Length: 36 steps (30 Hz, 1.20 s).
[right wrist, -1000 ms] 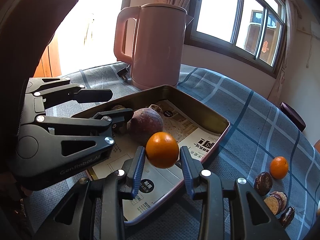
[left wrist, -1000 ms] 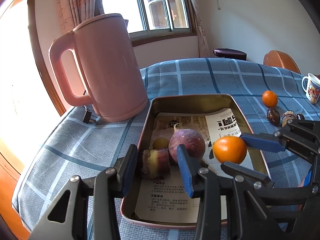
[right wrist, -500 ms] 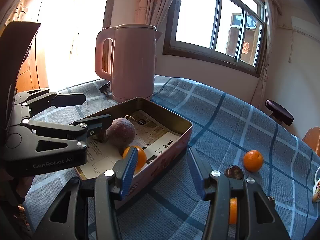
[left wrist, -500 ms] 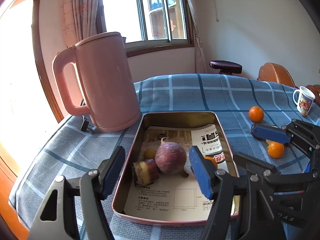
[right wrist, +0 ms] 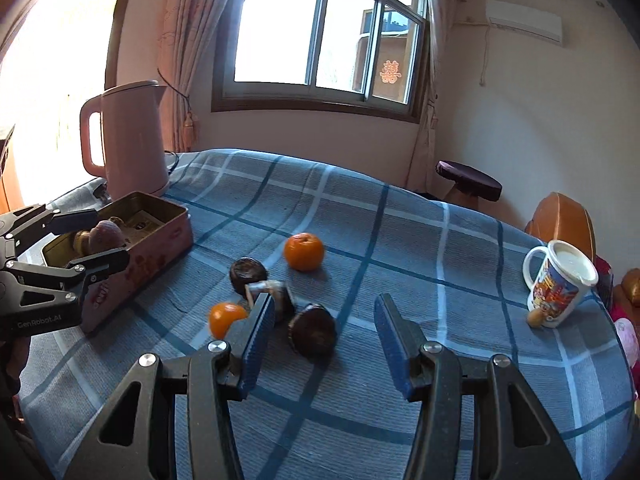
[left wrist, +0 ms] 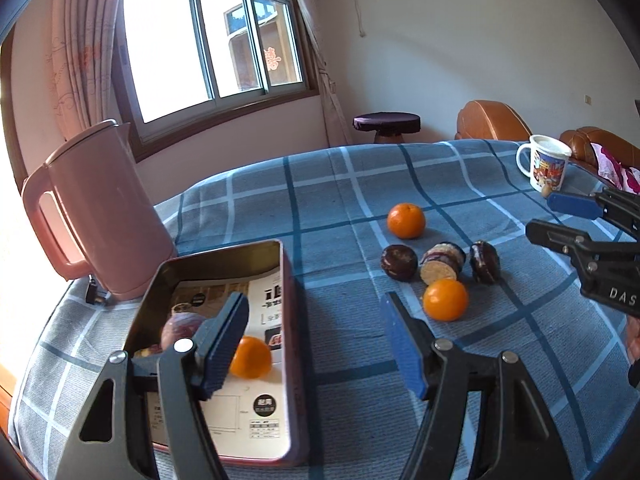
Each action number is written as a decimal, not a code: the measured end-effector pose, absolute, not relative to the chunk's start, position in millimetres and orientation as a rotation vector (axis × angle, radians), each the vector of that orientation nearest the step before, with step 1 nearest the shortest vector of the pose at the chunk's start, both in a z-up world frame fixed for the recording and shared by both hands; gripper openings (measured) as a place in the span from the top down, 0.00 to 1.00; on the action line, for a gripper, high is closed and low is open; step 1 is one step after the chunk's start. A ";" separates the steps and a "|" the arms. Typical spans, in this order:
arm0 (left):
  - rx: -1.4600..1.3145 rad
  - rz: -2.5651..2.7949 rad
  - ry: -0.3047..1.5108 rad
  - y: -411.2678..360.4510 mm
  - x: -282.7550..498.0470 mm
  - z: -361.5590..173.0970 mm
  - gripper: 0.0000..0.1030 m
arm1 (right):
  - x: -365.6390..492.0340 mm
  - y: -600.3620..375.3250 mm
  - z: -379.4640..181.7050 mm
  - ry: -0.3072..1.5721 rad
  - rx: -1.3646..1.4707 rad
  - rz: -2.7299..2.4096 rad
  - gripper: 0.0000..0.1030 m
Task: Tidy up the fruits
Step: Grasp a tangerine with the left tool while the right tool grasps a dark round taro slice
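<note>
Looking into the tin box (left wrist: 294,360) on the counter (left wrist: 340,184), I see a purple fruit (left wrist: 180,326) and an orange (left wrist: 250,358) on its paper lining; two oranges (right wrist: 304,251) and dark fruit pieces (right wrist: 314,330) lie outside. Both my left gripper (left wrist: 316,346) and right gripper (right wrist: 324,346) have just been opening, fingers spread, nothing between them

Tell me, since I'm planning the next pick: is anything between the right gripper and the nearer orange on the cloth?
Nothing blocks it. The right gripper is open and empty, and the nearer orange lies beside its left finger, with dark fruits close alongside.
</note>
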<state>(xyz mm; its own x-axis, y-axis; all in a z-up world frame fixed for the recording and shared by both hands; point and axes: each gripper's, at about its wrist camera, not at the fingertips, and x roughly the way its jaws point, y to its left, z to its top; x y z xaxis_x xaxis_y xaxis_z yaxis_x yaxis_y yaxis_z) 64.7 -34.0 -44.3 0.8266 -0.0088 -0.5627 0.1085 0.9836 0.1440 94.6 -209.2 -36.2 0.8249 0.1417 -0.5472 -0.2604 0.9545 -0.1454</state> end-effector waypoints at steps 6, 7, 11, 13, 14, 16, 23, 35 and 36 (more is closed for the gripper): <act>0.217 -0.135 0.618 -79.2 77.6 -54.4 0.32 | 101.0 -247.3 -42.5 0.591 -0.149 0.154 0.48; 0.221 -0.142 0.627 -84.5 81.0 -56.6 0.32 | 101.4 -249.1 -44.2 0.593 -0.142 0.152 0.48; 0.221 -0.169 0.666 -98.6 92.6 -65.8 0.32 | 105.2 -247.5 -50.3 0.603 -0.119 0.175 0.48; 0.218 -0.179 0.687 -102.7 98.0 -70.1 0.32 | 107.4 -243.9 -52.7 0.605 -0.125 0.183 0.48; 0.214 -0.186 0.696 -103.9 100.8 -71.6 0.32 | 108.6 -242.6 -53.7 0.607 -0.125 0.185 0.48; 0.211 -0.195 0.708 -106.7 105.8 -75.0 0.32 | 111.7 -240.8 -55.1 0.615 -0.116 0.196 0.48; 0.164 -0.262 0.780 -110.6 119.9 -88.9 0.40 | 123.0 -218.5 -58.2 0.638 -0.129 0.247 0.48; 0.065 -0.320 0.764 -91.6 119.8 -85.4 0.60 | 145.5 -189.0 -76.1 0.717 -0.124 0.282 0.48; 0.059 -0.314 0.756 -89.2 119.4 -84.3 0.60 | 146.0 -187.7 -76.4 0.719 -0.126 0.286 0.48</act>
<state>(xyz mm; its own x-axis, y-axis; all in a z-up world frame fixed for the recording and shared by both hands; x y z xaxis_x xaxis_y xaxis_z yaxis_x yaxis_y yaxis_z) 119.4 -89.2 -84.3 0.6835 -0.2586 -0.6826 0.3007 0.9519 -0.0595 146.0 -187.7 -76.4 0.7160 0.2144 -0.6644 -0.3004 0.9537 -0.0161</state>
